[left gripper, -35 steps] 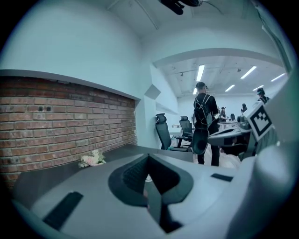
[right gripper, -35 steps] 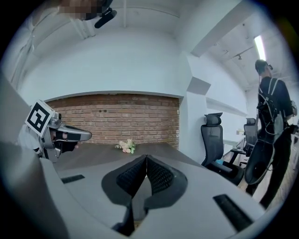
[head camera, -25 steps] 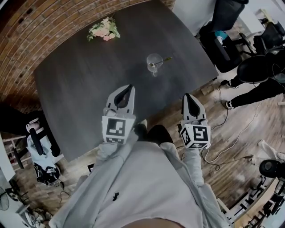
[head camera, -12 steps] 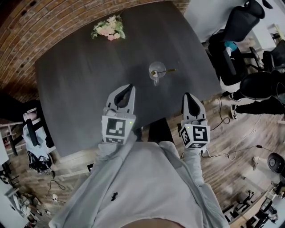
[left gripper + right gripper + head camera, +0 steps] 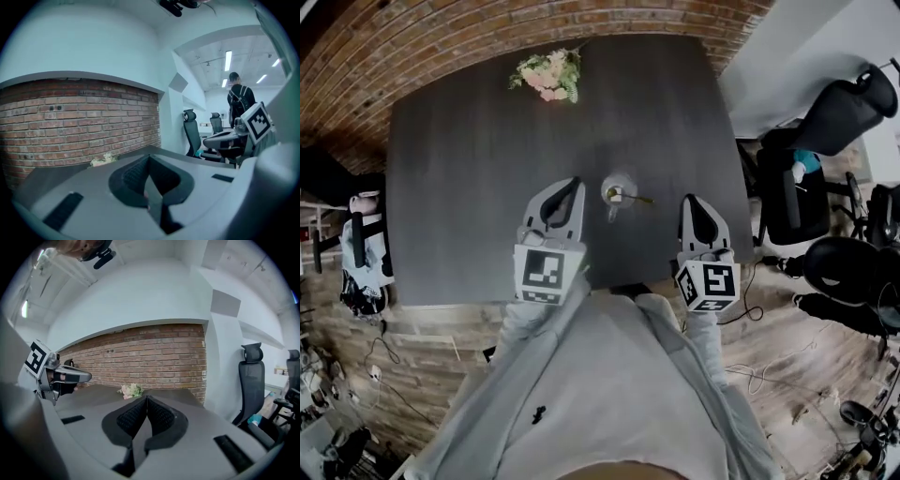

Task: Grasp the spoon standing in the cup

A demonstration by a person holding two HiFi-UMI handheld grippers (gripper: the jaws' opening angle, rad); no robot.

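Observation:
A clear glass cup [image 5: 618, 191] stands on the dark table [image 5: 478, 159], near its front edge, with a gold spoon [image 5: 630, 198] in it, the handle leaning out to the right. My left gripper [image 5: 570, 186] is just left of the cup, jaws shut and empty. My right gripper [image 5: 690, 202] hangs to the right of the cup over the table's front edge, also shut with nothing in it. In both gripper views the jaw tips [image 5: 149, 159] [image 5: 146, 399] meet, and the cup is hidden there.
A small bunch of pale flowers [image 5: 549, 72] lies at the table's far side by the brick wall [image 5: 487, 37]. Black office chairs [image 5: 825, 122] stand to the right. Cables and gear [image 5: 366, 253] lie on the wooden floor on both sides.
The view has swung and moved closer to the table: the cup now sits between the two grippers' tips. Both grippers keep their pose and stay shut.

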